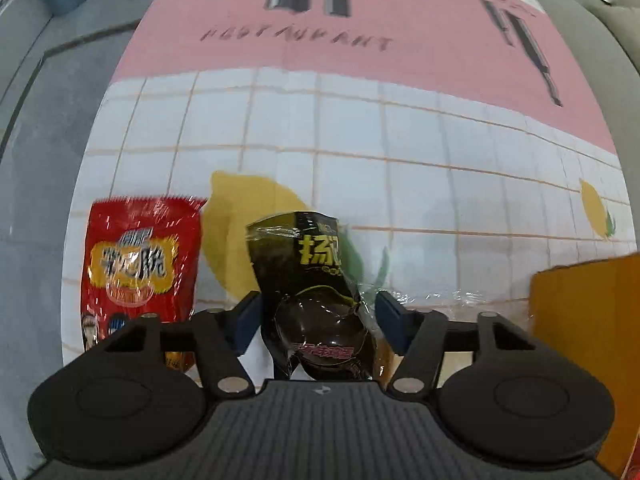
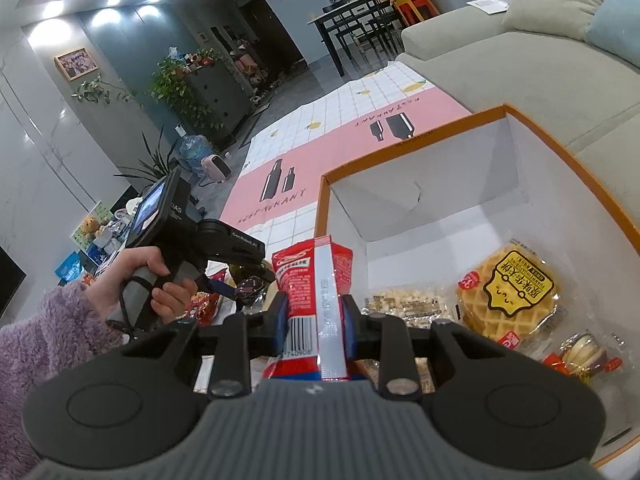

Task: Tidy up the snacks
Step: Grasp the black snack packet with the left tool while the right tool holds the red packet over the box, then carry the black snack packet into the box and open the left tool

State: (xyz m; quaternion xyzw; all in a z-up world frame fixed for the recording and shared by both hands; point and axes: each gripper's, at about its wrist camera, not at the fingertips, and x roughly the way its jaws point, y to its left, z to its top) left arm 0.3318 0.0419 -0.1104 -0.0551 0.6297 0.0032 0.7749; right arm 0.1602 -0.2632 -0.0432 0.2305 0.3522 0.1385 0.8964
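My left gripper (image 1: 316, 312) has its jaws around a black snack bag (image 1: 316, 292) lying on the mat; the blue pads sit a little off its sides, so contact is unclear. A red snack bag (image 1: 140, 268) lies to its left. My right gripper (image 2: 316, 316) is shut on a red snack packet (image 2: 316, 280), held upright beside the left wall of the orange-rimmed box (image 2: 440, 208). Inside the box lie a waffle pack (image 2: 512, 292), a pale nougat-like pack (image 2: 404, 300) and a small round cookie pack (image 2: 584, 356). The left gripper also shows in the right wrist view (image 2: 224, 284).
A pink and white grid mat (image 1: 360, 140) covers the floor. The box's orange corner (image 1: 588, 344) stands at the left view's right edge. A grey sofa (image 2: 500, 60) runs behind the box. More snack packs (image 2: 204, 304) lie under the left hand.
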